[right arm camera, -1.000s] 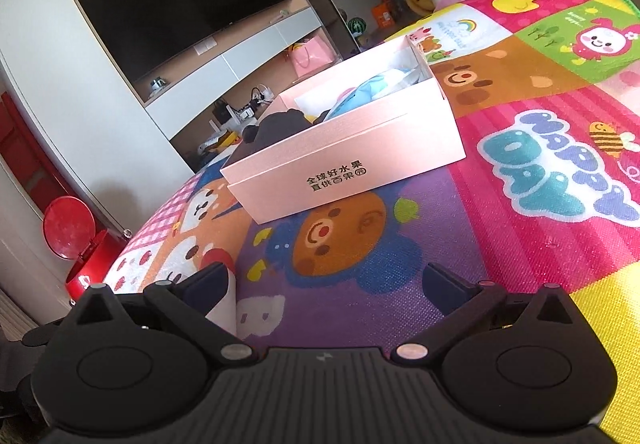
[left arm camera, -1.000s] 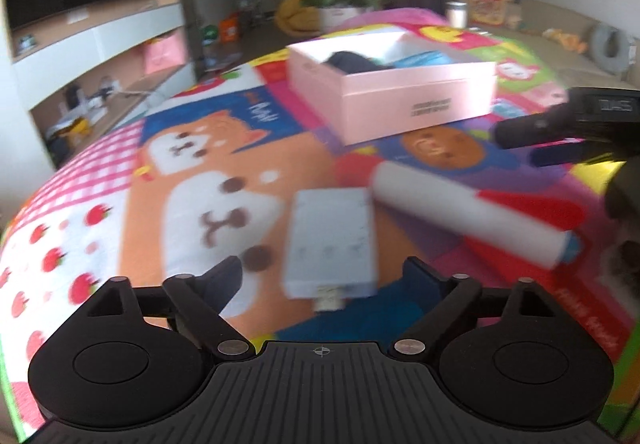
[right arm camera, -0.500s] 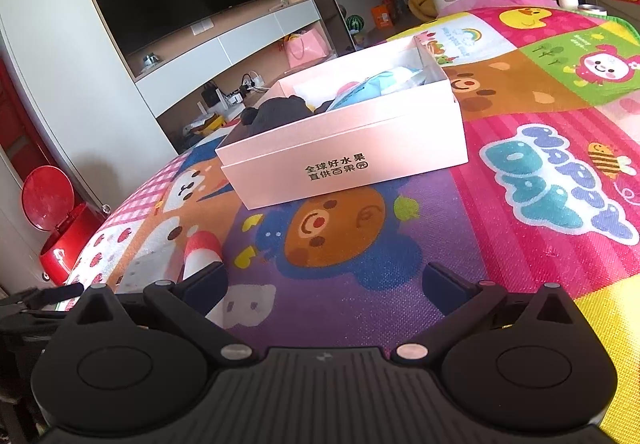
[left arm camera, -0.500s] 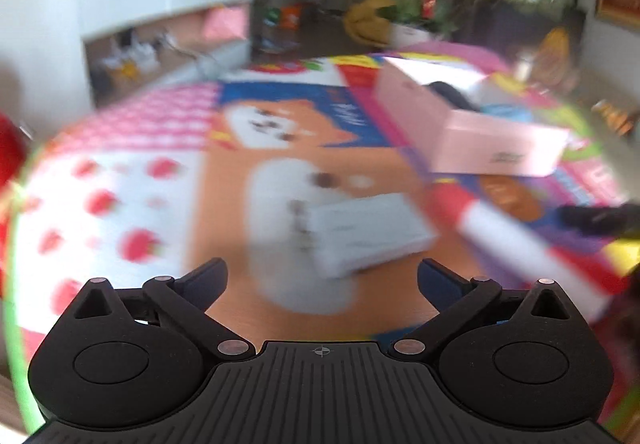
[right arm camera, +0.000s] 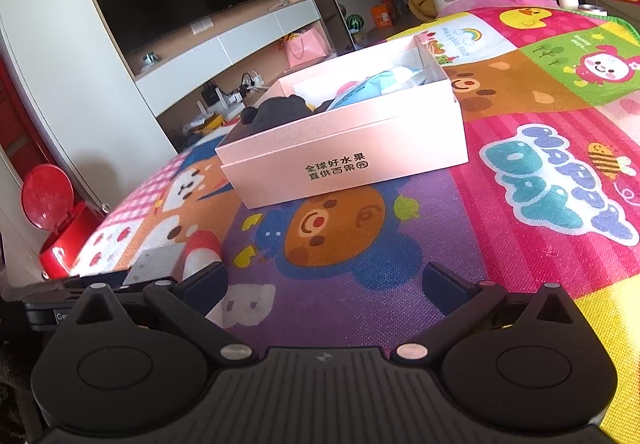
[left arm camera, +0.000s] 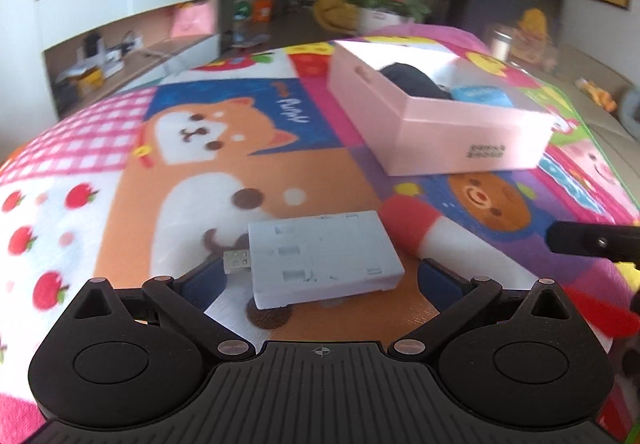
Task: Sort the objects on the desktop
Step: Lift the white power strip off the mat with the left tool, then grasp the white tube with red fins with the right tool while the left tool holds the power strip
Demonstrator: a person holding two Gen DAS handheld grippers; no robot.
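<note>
Jaws of the left gripper [left arm camera: 320,276] stand spread wide around the grey USB hub [left arm camera: 322,258] on the cartoon mat [left arm camera: 120,183], pads apart from it. Right gripper [right arm camera: 325,284] gapes too, holding nothing, near the pink box [right arm camera: 344,159].

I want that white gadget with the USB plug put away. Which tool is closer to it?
Left. The left tool is open with the white USB gadget lying right between its fingers. The right tool hovers off to the side over the purple mat; the gadget lies beyond its left finger.
</note>
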